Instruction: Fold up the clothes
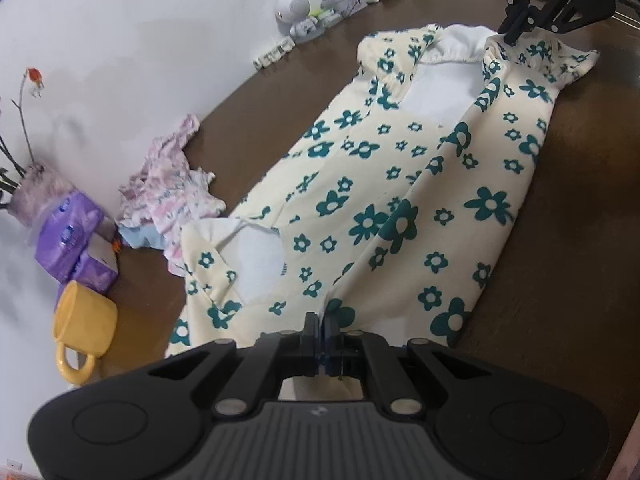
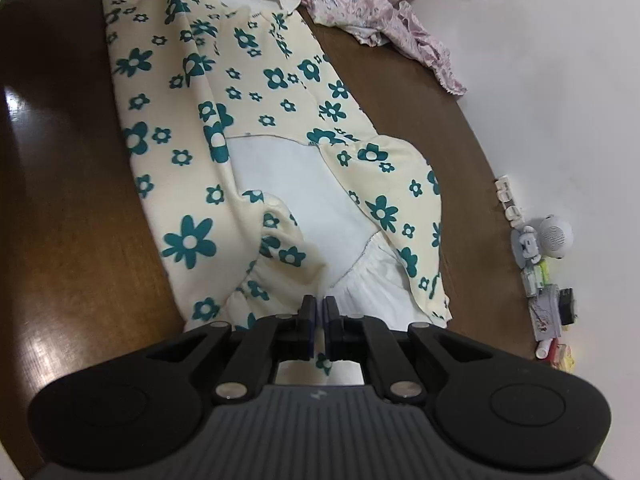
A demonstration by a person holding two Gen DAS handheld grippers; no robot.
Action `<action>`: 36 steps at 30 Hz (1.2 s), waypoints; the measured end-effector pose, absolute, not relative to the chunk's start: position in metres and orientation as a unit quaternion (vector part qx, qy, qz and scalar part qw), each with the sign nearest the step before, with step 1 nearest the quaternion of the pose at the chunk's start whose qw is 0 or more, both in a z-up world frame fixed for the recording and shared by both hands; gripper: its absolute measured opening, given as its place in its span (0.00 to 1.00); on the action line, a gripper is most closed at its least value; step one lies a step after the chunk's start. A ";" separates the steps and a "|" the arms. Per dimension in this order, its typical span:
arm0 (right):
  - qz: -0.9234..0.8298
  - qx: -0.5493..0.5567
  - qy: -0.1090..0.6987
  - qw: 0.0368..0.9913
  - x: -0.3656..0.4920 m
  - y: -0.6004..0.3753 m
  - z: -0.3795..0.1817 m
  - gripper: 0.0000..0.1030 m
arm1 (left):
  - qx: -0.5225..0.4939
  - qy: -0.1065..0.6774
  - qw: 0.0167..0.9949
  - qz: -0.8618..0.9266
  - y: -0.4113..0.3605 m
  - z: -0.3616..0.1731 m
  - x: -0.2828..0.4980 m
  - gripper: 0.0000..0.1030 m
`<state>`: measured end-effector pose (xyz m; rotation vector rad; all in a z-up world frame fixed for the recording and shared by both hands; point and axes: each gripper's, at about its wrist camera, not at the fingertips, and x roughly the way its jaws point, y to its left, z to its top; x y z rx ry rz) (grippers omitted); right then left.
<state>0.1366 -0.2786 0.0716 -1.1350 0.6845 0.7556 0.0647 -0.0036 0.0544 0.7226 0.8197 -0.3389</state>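
Nearest us, our left gripper (image 1: 323,320) is clamped on one end of the cream dress with green flowers (image 1: 384,200), and our right gripper (image 2: 319,305) is clamped on its opposite end, by the gathered white lining. The dress lies stretched lengthwise between our two grippers on the brown table (image 1: 568,240), one long edge turned over. Just beside it, toward the wall, sits a crumpled pink garment (image 1: 168,184). Farther out stand a yellow mug (image 1: 86,320), purple tissue packs (image 1: 72,236) and a small white robot figure (image 1: 294,14).
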 end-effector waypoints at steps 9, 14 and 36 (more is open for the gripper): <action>0.329 -0.516 0.306 0.730 0.164 -0.274 0.055 0.03 | 0.315 0.406 0.843 -0.159 0.002 0.045 0.080 0.02; 0.336 -0.470 0.315 0.753 0.175 -0.282 0.062 0.04 | 0.303 0.414 0.844 -0.159 0.004 0.040 0.082 0.02; 0.348 -0.282 0.403 0.798 0.168 -0.369 0.085 0.02 | 0.278 0.419 0.851 -0.152 0.009 0.039 0.084 0.02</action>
